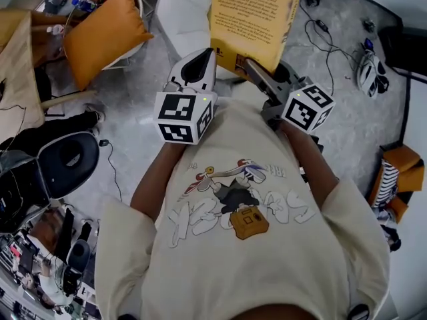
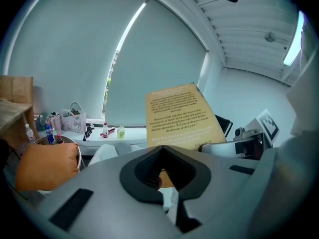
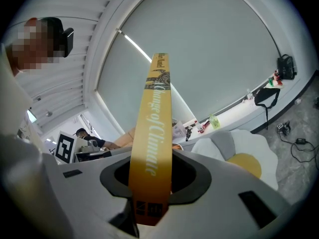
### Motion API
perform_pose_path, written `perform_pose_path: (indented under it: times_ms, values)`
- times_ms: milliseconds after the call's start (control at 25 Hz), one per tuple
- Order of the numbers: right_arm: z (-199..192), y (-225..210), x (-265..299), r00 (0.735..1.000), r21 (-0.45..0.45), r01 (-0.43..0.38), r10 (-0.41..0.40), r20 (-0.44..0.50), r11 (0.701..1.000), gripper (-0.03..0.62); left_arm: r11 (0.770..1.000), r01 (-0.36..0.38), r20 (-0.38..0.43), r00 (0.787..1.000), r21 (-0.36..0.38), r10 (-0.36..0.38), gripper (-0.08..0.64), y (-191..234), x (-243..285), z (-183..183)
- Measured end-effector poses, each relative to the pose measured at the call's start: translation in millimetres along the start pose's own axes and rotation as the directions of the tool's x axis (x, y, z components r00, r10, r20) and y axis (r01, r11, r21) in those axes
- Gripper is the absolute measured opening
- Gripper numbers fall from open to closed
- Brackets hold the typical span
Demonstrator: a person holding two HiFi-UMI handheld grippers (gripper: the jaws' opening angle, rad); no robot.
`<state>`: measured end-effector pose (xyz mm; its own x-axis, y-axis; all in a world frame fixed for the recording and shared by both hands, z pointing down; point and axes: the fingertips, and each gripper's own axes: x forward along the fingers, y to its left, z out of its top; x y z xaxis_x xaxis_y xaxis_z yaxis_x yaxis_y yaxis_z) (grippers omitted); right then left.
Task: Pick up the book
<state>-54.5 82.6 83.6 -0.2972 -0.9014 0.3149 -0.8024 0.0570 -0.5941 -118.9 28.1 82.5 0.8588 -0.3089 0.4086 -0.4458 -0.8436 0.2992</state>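
Two grippers are raised in front of the person's chest, and the right gripper (image 1: 252,65) (image 3: 152,178) has its jaws clamped on the spine of the yellow book (image 1: 250,19) (image 2: 182,118) (image 3: 152,133) near its lower end. That grip keeps the book upright in the air above the floor, to the right of the orange cushion (image 1: 107,32) (image 2: 47,166) as the head view shows it. Between that cushion and the book, just beside the book's lower left corner, the left gripper (image 1: 202,57) (image 2: 160,151) points forward with its jaws drawn together on nothing.
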Motion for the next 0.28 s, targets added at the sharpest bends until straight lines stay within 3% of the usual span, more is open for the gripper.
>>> perform_pose_path:
  times_ms: [280]
  values:
    - [-2.1, -0.3, -2.1, 0.999, 0.011, 0.017, -0.017, 0.027, 1.000, 0.152, 0.999, 0.001, 0.003, 1.000, -0.039, -0.001, 0.006, 8.6, -3.4, -3.0]
